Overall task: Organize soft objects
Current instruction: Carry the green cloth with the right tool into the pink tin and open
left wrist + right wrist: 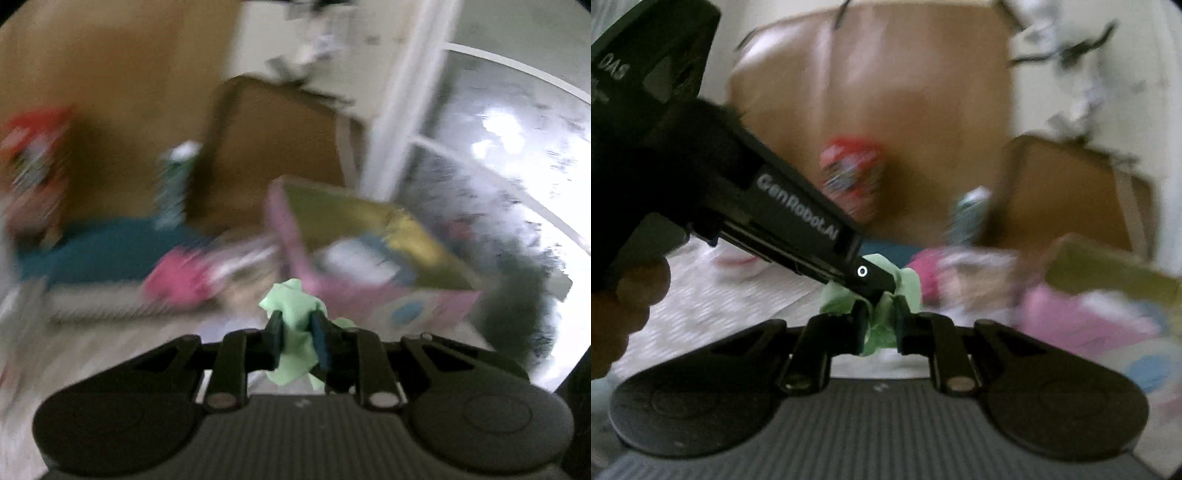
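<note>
Both views are blurred by motion. My left gripper (297,321) is shut on a light green cloth (295,299), bunched between its fingers. In the right wrist view my right gripper (881,310) is shut on the same light green cloth (908,284). The left gripper's black body (798,218) reaches in from the upper left and meets the cloth just above my right fingertips. A pink soft object (177,277) lies ahead on the surface, also in the right wrist view (927,269).
A pink box with a yellow-green inside (354,236) stands ahead right, holding folded items. A teal cloth (110,247) lies left. A brown cardboard panel (269,147), a red patterned object (33,158) and a bottle (177,177) stand behind. A window is at right.
</note>
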`<state>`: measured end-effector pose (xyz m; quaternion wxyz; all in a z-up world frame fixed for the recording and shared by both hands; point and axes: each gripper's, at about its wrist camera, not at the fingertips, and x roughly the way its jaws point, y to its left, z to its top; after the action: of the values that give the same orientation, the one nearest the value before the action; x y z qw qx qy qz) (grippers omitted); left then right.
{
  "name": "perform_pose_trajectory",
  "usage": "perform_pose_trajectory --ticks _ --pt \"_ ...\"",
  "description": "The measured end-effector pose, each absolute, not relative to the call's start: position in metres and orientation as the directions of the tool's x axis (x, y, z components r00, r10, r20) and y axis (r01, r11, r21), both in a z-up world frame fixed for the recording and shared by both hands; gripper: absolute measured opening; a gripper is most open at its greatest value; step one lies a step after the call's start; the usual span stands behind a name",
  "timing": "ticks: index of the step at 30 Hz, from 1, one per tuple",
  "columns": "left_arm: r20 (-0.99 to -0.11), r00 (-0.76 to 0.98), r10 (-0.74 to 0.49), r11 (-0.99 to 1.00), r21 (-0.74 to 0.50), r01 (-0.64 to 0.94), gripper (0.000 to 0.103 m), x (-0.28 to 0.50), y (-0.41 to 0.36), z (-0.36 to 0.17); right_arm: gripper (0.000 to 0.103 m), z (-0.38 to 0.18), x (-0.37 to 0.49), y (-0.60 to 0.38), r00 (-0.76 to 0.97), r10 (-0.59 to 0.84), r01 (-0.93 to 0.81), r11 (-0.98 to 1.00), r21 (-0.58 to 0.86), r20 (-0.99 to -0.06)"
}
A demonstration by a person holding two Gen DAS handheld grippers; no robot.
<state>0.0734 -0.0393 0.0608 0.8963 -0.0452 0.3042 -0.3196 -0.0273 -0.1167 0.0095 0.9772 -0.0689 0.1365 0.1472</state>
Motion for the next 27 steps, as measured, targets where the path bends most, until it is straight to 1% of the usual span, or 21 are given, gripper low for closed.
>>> perform_pose_trajectory --ticks 2,4,5,6,7,9,11,12,13,14,15,18,21,23,27 --pt "-0.492 0.591 -0.639 0.755 -0.256 0.603 0.017 0.085 -0.073 0.072 0.018 0.019 -0.023 -0.141 0.95 0.203 -0.231 0.968 -0.097 -0.239" --pt "-0.48 0.572 -0.666 0.727 -0.243 0.643 0.022 0.096 -0.106 0.079 0.018 0.027 -0.017 -0.169 0.97 0.127 -0.15 0.984 -0.099 -0.209" --pt "-0.477 0.57 -0.669 0.721 -0.23 0.654 0.023 0.102 -0.123 0.081 0.018 0.029 -0.012 -0.184 0.976 0.088 -0.11 0.989 -0.1 -0.201" --pt "-0.476 0.572 -0.668 0.719 -0.215 0.661 0.026 0.107 -0.139 0.082 0.018 0.031 -0.008 -0.195 0.978 0.06 -0.081 0.992 -0.1 -0.199" --pt "-0.477 0.582 -0.658 0.726 -0.197 0.659 0.031 0.114 -0.153 0.081 0.018 0.031 -0.001 -0.21 0.978 0.025 -0.045 0.994 -0.095 -0.205" --pt "-0.488 0.602 -0.632 0.746 -0.174 0.643 0.034 0.127 -0.176 0.077 0.018 0.028 0.018 -0.235 0.97 -0.055 0.037 0.996 -0.083 -0.237" --pt "-0.511 0.607 -0.609 0.766 -0.18 0.617 0.036 0.143 -0.193 0.068 0.022 0.024 0.04 -0.257 0.953 -0.134 0.118 0.99 -0.073 -0.271" --pt "-0.529 0.61 -0.591 0.781 -0.183 0.597 0.036 0.15 -0.199 0.063 0.029 0.02 0.05 -0.267 0.943 -0.17 0.154 0.985 -0.076 -0.285" --pt "-0.546 0.609 -0.574 0.793 -0.189 0.579 0.036 0.155 -0.2 0.058 0.049 0.016 0.06 -0.275 0.93 -0.212 0.194 0.977 -0.088 -0.301" --pt "-0.562 0.604 -0.565 0.801 -0.199 0.564 0.036 0.158 -0.201 0.052 0.054 0.012 0.067 -0.28 0.915 -0.258 0.238 0.966 -0.101 -0.31" --pt "-0.57 0.596 -0.566 0.801 -0.209 0.56 0.036 0.159 -0.198 0.047 0.055 0.01 0.069 -0.286 0.905 -0.282 0.264 0.959 -0.101 -0.318" --pt "-0.594 0.598 -0.538 0.816 -0.19 0.546 0.036 0.159 -0.193 0.037 0.055 0.005 0.053 -0.296 0.912 -0.268 0.269 0.962 -0.038 -0.31" --pt "-0.604 0.606 -0.518 0.827 -0.173 0.535 0.038 0.151 -0.188 0.033 0.055 0.001 0.032 -0.293 0.916 -0.271 0.278 0.96 -0.018 -0.295" --pt "-0.604 0.626 -0.493 0.838 -0.137 0.528 0.041 0.143 -0.187 0.033 0.055 0.0 0.016 -0.292 0.925 -0.261 0.277 0.961 0.019 -0.277" --pt "-0.609 0.652 -0.452 0.853 -0.08 0.516 0.042 0.128 -0.181 0.038 0.055 0.001 -0.002 -0.285 0.933 -0.261 0.283 0.957 0.057 -0.247"
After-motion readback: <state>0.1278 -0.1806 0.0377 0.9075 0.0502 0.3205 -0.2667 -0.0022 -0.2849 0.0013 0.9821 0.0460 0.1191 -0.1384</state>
